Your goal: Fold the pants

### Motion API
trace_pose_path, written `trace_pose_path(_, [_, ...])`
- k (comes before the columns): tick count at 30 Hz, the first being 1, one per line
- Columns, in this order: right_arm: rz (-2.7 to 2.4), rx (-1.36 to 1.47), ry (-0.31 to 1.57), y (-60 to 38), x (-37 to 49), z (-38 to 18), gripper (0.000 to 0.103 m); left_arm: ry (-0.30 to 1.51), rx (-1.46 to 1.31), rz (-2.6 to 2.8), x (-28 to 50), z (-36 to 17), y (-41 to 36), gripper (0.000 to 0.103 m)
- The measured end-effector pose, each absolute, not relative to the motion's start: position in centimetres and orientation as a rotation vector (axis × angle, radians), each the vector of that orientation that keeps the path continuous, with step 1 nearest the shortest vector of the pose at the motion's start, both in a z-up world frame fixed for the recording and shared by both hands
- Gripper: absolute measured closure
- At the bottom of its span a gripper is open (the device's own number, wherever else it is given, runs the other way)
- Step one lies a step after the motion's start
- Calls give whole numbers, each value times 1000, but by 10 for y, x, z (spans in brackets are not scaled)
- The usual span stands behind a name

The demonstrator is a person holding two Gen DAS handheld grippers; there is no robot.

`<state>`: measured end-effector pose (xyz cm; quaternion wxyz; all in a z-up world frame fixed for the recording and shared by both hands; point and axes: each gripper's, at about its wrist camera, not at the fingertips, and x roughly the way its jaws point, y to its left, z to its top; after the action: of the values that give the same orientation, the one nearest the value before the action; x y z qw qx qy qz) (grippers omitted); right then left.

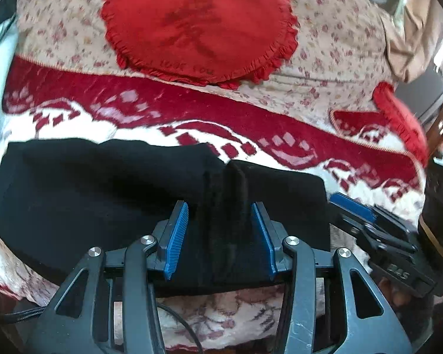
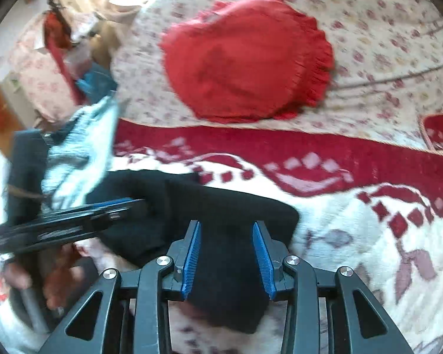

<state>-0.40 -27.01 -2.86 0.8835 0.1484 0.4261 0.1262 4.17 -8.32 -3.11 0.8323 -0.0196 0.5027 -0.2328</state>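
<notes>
The black pants (image 1: 109,194) lie folded on a red-and-white patterned blanket (image 1: 192,118). My left gripper (image 1: 221,209) is open, its blue pads either side of a raised ridge of the black cloth, not closed on it. My right gripper (image 2: 226,230) is open over the right end of the pants (image 2: 230,253). The right gripper also shows at the right of the left wrist view (image 1: 354,209). The left gripper also shows at the left of the right wrist view (image 2: 109,209).
A round red frilled cushion (image 1: 198,26) lies on a floral bedspread (image 1: 333,29) beyond the blanket. A second red cushion (image 1: 401,118) sits at the right edge. Pale blue-white cloth (image 2: 82,150) and clutter lie to the left.
</notes>
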Motion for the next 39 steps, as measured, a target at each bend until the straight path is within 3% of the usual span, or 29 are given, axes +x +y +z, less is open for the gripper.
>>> trace_pose_path(8, [280,235,932,-262,18,-58,69,1112,28,-344,55,-71,-101,57])
trace_pose_path(18, [312,212,912,-263,-26,-31,70,1114,10,-341,46,-70,-97,56])
trace_pose_path(23, [306,167,958,-255,-48,-48,69,1110,6,-336,44,-71,-97,56])
trace_pose_path(39, [274,178,934,-259,-20,-28,69,1111,9,-329,37,-71,-97,56])
